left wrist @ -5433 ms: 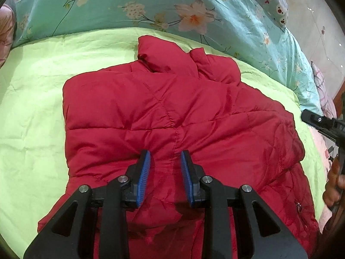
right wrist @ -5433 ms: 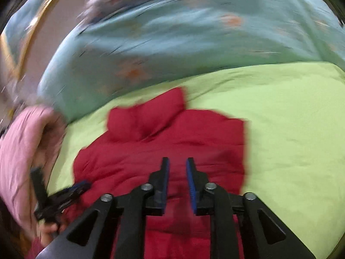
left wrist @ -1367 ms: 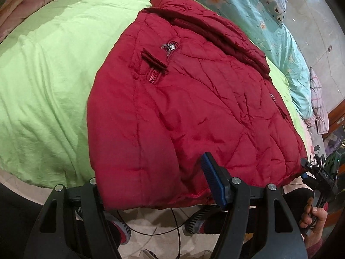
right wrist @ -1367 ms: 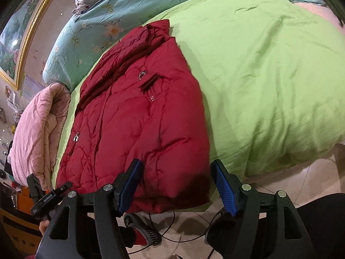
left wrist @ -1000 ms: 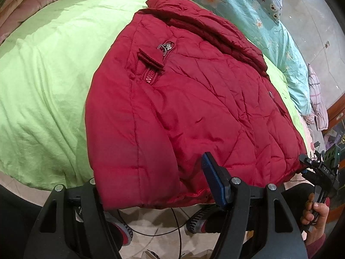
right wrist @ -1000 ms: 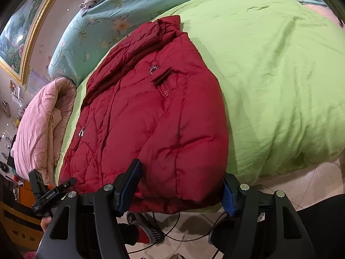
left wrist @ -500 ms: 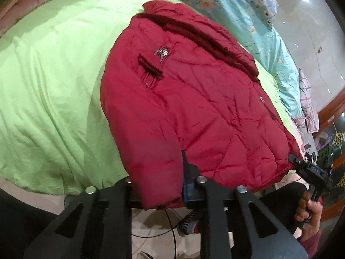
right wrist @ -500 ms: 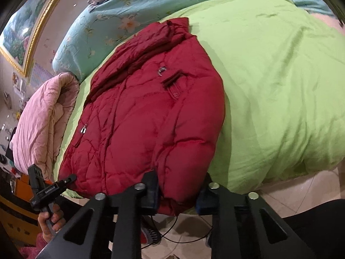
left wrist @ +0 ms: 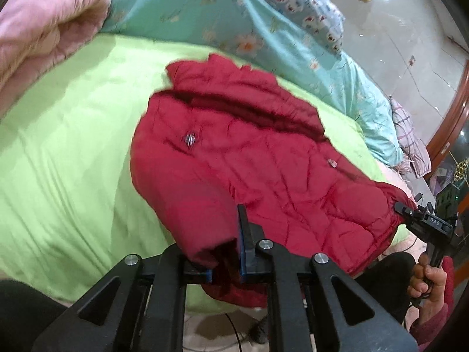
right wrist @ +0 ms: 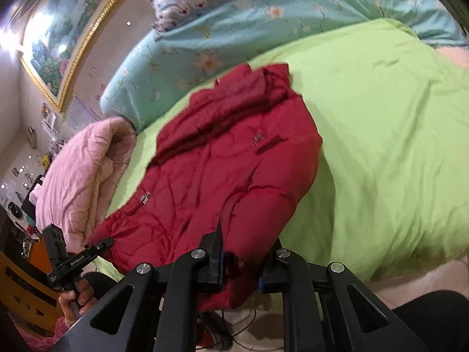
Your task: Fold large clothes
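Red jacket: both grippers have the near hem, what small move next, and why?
Probably carry the hem up and toward the collar. Both the left gripper and right gripper are still closing on the red jacket, and the rest lies flat on the green cover.

Jacket (left wrist: 263, 158) hem bunched over left tongs' (left wrist: 224, 252) pad, collar blurred

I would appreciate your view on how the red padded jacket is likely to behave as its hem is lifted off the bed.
The red jacket will probably sag between the left claw and right claw, since it already drapes. Its puffy quilting suggests it is light but bulky. The sheeny fabric may slip.
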